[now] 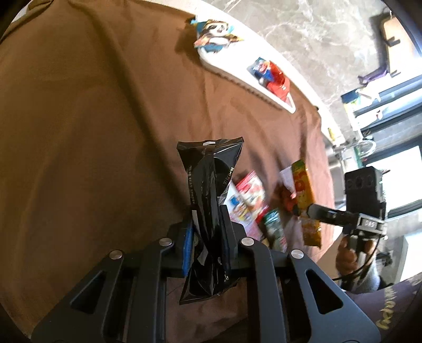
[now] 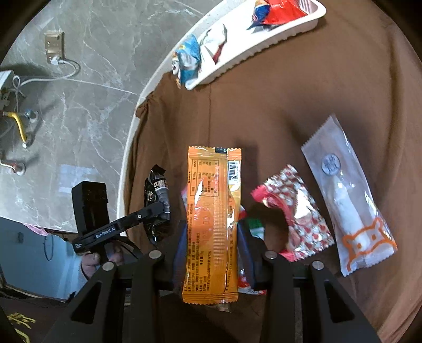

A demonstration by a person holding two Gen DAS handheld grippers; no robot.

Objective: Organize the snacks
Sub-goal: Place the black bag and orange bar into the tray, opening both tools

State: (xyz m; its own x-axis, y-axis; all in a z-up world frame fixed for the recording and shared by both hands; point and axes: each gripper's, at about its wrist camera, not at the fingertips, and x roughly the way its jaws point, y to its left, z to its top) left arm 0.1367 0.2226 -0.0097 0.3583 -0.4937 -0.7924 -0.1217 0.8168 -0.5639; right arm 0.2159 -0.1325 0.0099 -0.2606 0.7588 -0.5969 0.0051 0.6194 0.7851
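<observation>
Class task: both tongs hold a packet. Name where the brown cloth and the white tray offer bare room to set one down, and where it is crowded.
Bare brown cloth spreads wide between the white tray and the loose pile. In the tray, a gap lies between the blue packet and the red packet. It is crowded near the red-patterned packet and white packet, below the orange packet.

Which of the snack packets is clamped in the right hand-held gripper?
The orange packet, its printed back facing up, is held between the right hand-held gripper. The red-and-white patterned packet and the clear packet with the orange cat outline lie loose on the brown cloth.
</observation>
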